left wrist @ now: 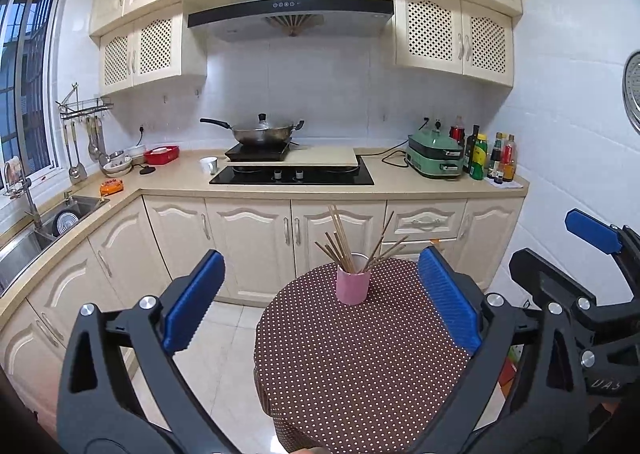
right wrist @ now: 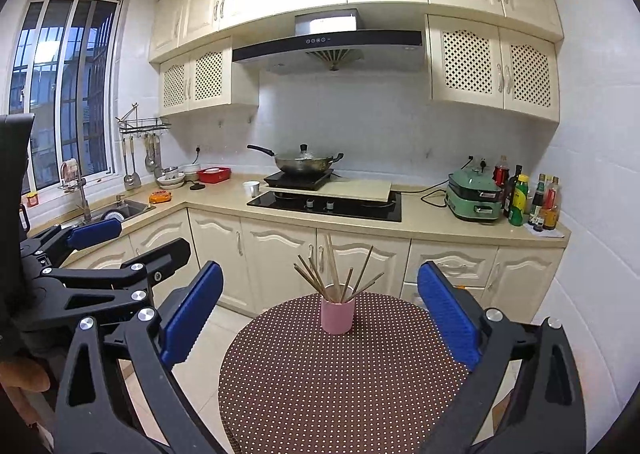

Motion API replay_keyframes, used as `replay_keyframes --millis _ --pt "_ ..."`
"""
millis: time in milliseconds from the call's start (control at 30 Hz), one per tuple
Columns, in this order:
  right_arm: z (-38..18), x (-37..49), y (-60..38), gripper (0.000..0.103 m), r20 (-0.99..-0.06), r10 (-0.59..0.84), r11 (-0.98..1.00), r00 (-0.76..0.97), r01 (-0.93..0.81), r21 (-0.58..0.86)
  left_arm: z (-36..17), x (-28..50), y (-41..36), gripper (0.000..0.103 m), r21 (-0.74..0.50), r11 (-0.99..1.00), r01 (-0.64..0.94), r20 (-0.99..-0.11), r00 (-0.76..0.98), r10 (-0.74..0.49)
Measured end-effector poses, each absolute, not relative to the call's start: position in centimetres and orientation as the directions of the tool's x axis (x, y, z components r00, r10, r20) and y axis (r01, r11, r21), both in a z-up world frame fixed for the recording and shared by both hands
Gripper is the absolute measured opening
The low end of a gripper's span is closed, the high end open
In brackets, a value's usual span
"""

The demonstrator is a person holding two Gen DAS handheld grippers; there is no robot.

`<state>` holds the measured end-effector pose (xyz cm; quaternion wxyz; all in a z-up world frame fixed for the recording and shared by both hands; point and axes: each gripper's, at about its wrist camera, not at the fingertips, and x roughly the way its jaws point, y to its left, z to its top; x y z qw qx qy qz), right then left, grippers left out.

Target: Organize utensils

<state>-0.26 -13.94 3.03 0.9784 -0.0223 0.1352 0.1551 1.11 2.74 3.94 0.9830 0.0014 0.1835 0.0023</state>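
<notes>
A pink cup holding several wooden chopsticks stands upright at the far side of a small round table with a brown polka-dot cloth. It shows in the right wrist view too: cup, chopsticks, table. My left gripper is open and empty, held above the near part of the table, short of the cup. My right gripper is also open and empty, beside the left one, at about the same distance from the cup.
Kitchen counter runs along the back with a wok on a hob, a green cooker, bottles and a sink at left. Cabinets stand just behind the table. Tiled floor lies to its left.
</notes>
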Motion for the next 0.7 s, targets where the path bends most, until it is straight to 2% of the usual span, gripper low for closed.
replay_keyframes --millis 700 --pt "3.3 -2.4 -12.8 0.095 -0.252 0.268 0.961 0.93 -0.277 0.0 4.0 -0.9 4.2 0.097 0.026 1.0 -0.006 -0.33 0.944 0.014"
